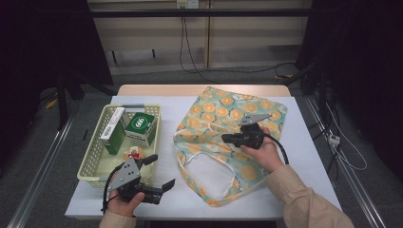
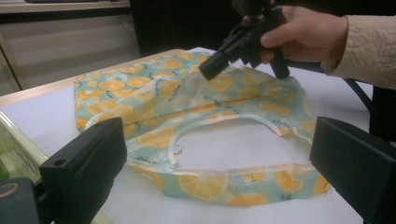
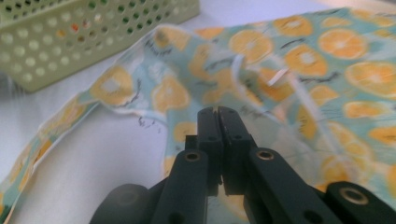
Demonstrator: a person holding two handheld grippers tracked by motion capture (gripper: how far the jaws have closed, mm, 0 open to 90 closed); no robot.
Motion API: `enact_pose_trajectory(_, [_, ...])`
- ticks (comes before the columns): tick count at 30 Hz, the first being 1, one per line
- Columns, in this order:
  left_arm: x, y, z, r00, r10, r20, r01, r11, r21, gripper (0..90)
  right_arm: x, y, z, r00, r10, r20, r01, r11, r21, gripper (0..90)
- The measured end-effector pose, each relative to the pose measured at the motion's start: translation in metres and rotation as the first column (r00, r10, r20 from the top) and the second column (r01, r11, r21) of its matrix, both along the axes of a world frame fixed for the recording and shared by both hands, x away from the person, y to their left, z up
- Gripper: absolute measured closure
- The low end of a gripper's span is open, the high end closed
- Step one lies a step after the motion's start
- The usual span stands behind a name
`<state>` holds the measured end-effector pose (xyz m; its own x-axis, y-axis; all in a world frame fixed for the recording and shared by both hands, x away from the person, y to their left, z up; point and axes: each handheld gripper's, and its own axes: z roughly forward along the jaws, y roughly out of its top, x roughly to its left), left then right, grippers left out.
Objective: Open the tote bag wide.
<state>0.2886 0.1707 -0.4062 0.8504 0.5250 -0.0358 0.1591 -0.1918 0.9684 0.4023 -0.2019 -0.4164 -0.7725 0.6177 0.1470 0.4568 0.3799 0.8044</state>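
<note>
Item: orange-print bag (image 1: 223, 123), flat on the white table (image 1: 309, 156), mouth and handle loop toward the person. Right gripper (image 1: 227, 138): jaws pressed together; right gripper view shows bag fabric bunched just ahead of the tips, though whether cloth is pinched cannot be told. Left gripper (image 1: 160, 172): jaws wide, holding nothing; its view frames the bag's handle between them, well ahead. High view adds the basket (image 1: 90, 161) beside the left gripper, containing a green box (image 1: 140, 127), a white-green carton (image 1: 112, 129) and a small round item (image 1: 133, 154).
</note>
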Motion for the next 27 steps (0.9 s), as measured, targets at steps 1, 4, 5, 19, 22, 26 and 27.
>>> enact_pose_trajectory(1, [0.0,0.0,0.0,1.0,0.001,0.0,-0.001,1.0,-0.001,3.4,0.0,0.003,-0.004,0.9999,0.01,-0.005,-0.01,1.0,-0.009,87.6])
enact_pose_trajectory(4, [0.0,0.001,0.0,1.0,0.005,0.0,-0.005,1.0,0.003,3.4,0.002,0.007,-0.014,1.0,-0.002,-0.005,0.002,0.999,-0.051,81.1])
enact_pose_trajectory(5, [0.0,0.002,-0.001,1.0,0.007,0.0,-0.007,1.0,0.002,3.4,0.004,0.007,-0.018,1.0,-0.005,-0.005,0.005,0.998,-0.061,79.4])
enact_pose_trajectory(19, [0.001,0.001,-0.003,0.9999,0.004,-0.011,-0.004,1.0,0.004,3.4,0.016,-0.011,-0.044,0.994,-0.108,0.018,0.109,0.979,-0.173,49.4])
enact_pose_trajectory(22, [0.001,0.001,-0.003,0.9999,0.003,-0.016,-0.003,1.0,0.002,3.4,0.017,-0.012,-0.045,0.9943,-0.104,0.024,0.106,0.979,-0.172,50.6])
enact_pose_trajectory(26, [0.001,0.002,-0.003,1.0,0.003,-0.009,-0.003,1.0,0.005,3.4,0.02,-0.019,-0.047,0.9908,-0.132,0.03,0.135,0.979,-0.153,72.2])
enact_pose_trajectory(27, [0.001,0.002,-0.003,0.9999,0.002,-0.011,-0.002,1.0,0.005,3.4,0.021,-0.022,-0.047,0.9885,-0.149,0.023,0.151,0.979,-0.138,78.6])
